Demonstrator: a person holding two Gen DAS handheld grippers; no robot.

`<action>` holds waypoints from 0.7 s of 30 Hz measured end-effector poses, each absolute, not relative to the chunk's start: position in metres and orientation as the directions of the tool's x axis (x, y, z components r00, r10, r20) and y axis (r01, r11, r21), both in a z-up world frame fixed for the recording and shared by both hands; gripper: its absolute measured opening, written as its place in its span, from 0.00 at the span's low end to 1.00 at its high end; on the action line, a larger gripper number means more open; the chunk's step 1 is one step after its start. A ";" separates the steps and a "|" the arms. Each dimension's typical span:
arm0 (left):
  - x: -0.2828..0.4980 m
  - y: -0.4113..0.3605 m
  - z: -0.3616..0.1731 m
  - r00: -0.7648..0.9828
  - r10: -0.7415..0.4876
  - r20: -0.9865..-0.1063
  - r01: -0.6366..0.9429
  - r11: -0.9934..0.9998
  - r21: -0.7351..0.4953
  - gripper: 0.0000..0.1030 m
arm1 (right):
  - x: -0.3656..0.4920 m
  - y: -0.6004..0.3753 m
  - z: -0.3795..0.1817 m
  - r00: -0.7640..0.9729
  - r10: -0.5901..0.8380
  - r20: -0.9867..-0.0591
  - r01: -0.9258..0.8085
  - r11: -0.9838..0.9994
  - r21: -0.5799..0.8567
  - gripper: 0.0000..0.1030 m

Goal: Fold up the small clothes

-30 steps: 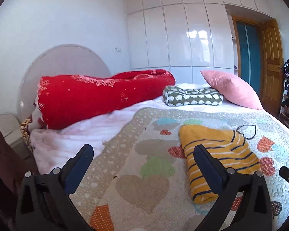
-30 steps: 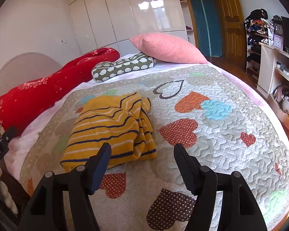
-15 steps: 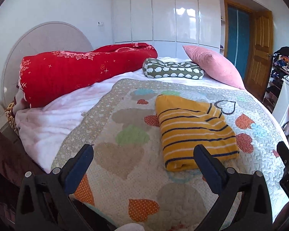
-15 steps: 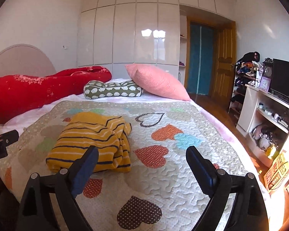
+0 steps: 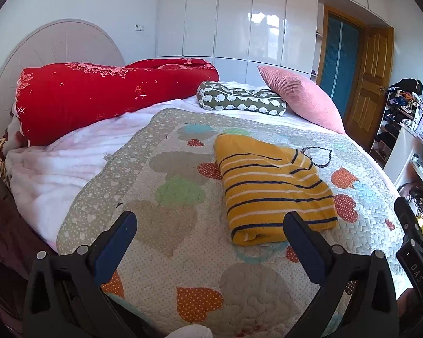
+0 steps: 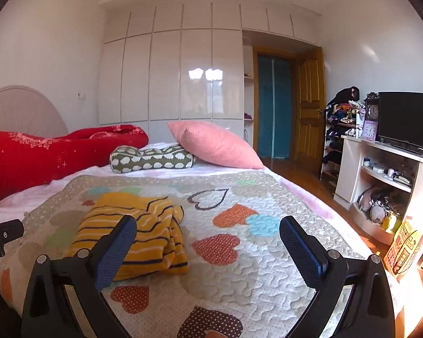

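A yellow garment (image 5: 270,188) with navy and white stripes lies folded into a thick rectangle on the heart-patterned quilt (image 5: 169,169). My left gripper (image 5: 210,219) hovers over the quilt's near edge, open and empty, and its right finger overlaps the garment's near corner in the picture. In the right wrist view the same garment (image 6: 138,233) lies to the left, behind my left finger. My right gripper (image 6: 207,222) is opening wide with nothing between its jaws, only quilt (image 6: 268,253) beyond them. Neither gripper touches the garment.
A rolled red duvet (image 5: 98,95), a green patterned cushion (image 5: 239,101) and a pink pillow (image 5: 299,98) lie at the head of the bed. A white shelf unit (image 6: 380,174) with a television (image 6: 406,118) stands to the right, near the wooden door (image 6: 310,107).
The right gripper's jaws spread wider and its view tilted up from the quilt toward the room. The left view tipped downward, showing more of the quilt and garment.
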State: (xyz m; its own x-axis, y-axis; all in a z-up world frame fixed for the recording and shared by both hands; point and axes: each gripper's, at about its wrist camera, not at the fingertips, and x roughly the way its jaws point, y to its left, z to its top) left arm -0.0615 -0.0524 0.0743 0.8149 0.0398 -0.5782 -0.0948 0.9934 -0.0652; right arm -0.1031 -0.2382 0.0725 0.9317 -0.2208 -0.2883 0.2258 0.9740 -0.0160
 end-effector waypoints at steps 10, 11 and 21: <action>-0.047 -0.059 0.049 0.758 0.026 -0.652 -0.063 0.997 -0.034 1.00 | -0.078 -0.225 0.046 0.868 -0.207 -0.452 0.189 0.978 -0.087 0.99; -0.046 -0.059 0.047 0.754 0.025 -0.656 -0.059 0.998 -0.031 1.00 | -0.076 -0.225 0.044 0.860 -0.208 -0.466 0.187 0.978 -0.092 0.99; -0.039 -0.060 0.034 0.725 0.004 -0.689 -0.050 0.998 -0.047 1.00 | -0.065 -0.217 0.031 0.827 -0.218 -0.518 0.171 0.976 -0.137 0.99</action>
State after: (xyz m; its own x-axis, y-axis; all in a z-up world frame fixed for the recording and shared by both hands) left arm -0.0387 -0.0597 0.0344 0.7249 0.0041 -0.6889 -0.0498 0.9977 -0.0465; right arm -0.0649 -0.2168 0.0310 0.8271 -0.2182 -0.5179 0.1714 0.9756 -0.1374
